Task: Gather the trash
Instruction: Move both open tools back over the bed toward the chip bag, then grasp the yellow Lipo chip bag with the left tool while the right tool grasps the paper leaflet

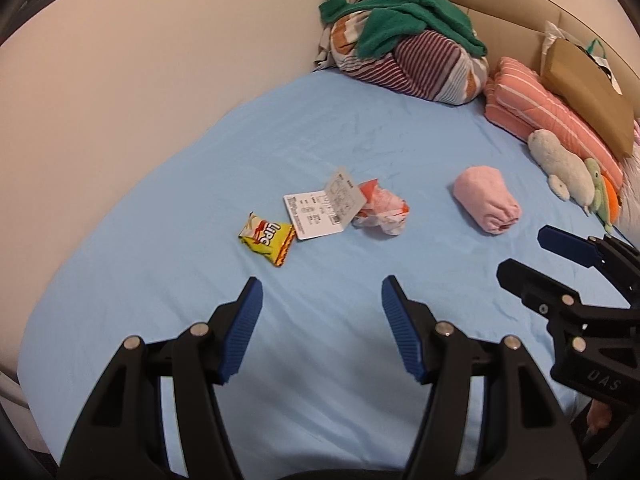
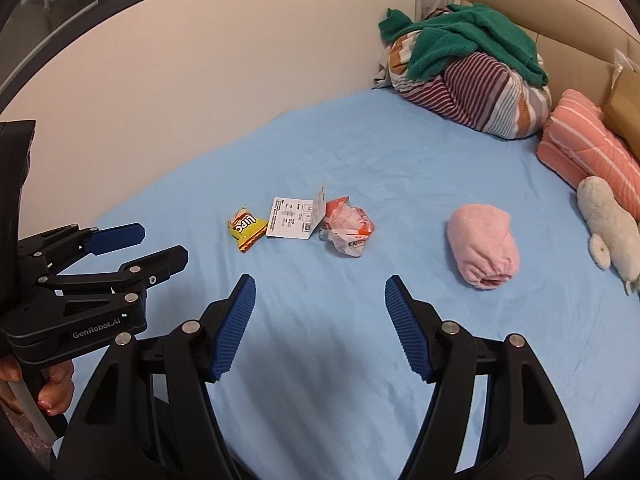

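While both grippers are hanging over the near edge of the bed [image 1: 168, 184], three pieces of trash are lying in a short row at the middle of the blue sheet. The yellow bag [image 1: 266, 237] is sitting nearest the wall-side edge, its corner touching the white card [image 1: 320, 211], which is lying partly folded with one flap standing up. The crumpled wrapper [image 1: 380, 210] is resting against the card's other side.

The left gripper [image 1: 322, 316] is pointing down at the sheet with its jaws standing apart and nothing between them; the trash is lying beyond its fingertips, well apart from them. The right gripper [image 2: 320, 312] is doing the same, jaws apart and empty, aiming between the wrapper and a pink roll [image 2: 482, 252] of cloth that is lying toward the head end of the bed. In the right view a hand [image 2: 48, 392] is gripping the left gripper's handle.

At the far corner, by the wall and headboard, a striped bundle [image 1: 424, 64] is sitting under a green towel [image 1: 404, 20]. Along the head edge a folded pink blanket [image 1: 536, 104], a brown bag [image 1: 588, 88] and a plush toy [image 1: 560, 164] are lying side by side.
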`<state>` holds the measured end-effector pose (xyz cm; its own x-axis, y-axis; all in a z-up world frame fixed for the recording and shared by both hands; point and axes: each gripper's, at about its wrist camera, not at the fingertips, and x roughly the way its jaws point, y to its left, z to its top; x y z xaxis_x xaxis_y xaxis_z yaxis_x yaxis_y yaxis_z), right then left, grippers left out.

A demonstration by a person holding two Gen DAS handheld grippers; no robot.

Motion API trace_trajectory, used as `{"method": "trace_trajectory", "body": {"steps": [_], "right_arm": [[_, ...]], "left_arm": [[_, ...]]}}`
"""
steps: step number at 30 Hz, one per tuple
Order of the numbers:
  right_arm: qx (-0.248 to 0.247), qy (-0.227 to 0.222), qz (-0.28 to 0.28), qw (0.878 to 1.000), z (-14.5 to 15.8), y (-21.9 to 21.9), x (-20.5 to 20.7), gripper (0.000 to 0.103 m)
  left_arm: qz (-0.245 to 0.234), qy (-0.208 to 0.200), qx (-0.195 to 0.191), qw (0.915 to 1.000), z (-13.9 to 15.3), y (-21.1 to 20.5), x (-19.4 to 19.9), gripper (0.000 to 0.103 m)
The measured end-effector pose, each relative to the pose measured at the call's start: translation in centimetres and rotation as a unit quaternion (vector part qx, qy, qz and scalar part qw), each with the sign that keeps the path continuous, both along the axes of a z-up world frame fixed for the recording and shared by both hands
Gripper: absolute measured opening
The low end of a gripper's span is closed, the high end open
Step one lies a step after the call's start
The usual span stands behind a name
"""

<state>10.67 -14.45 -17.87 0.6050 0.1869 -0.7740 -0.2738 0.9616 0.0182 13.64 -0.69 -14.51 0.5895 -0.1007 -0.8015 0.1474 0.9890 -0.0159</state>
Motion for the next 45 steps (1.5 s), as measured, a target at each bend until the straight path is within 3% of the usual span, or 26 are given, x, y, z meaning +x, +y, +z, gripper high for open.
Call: {"method": "trace_trajectory", "body": {"steps": [13, 22, 37, 45], "right_arm": [[-0.018, 0.019, 0.023, 0.999, -7.0, 4.7, 11.4, 0.063], [-0.015, 0.055, 0.016, 0.998, -12.0, 6.0, 16.7, 0.057], [-0.052, 0.014, 0.043, 0.998, -12.0, 8.6, 19.9, 0.057], [-0.048, 0.042, 0.039, 0.997, -13.4, 8.2, 21.5, 0.054]], "left_arm": [[0.055, 0.05, -0.001, 0.9973, -7.9, 3.8, 7.9, 0.063], [0.06, 0.07, 0.002, 0.9957, -12.3, 4.4, 11.4, 0.063], [0.059, 0.084, -0.005, 0.9947, -15.8, 4.0, 12.4, 0.063], [0.059, 0.087, -0.01, 0.9944, -15.9, 4.1, 12.3, 0.063]]}}
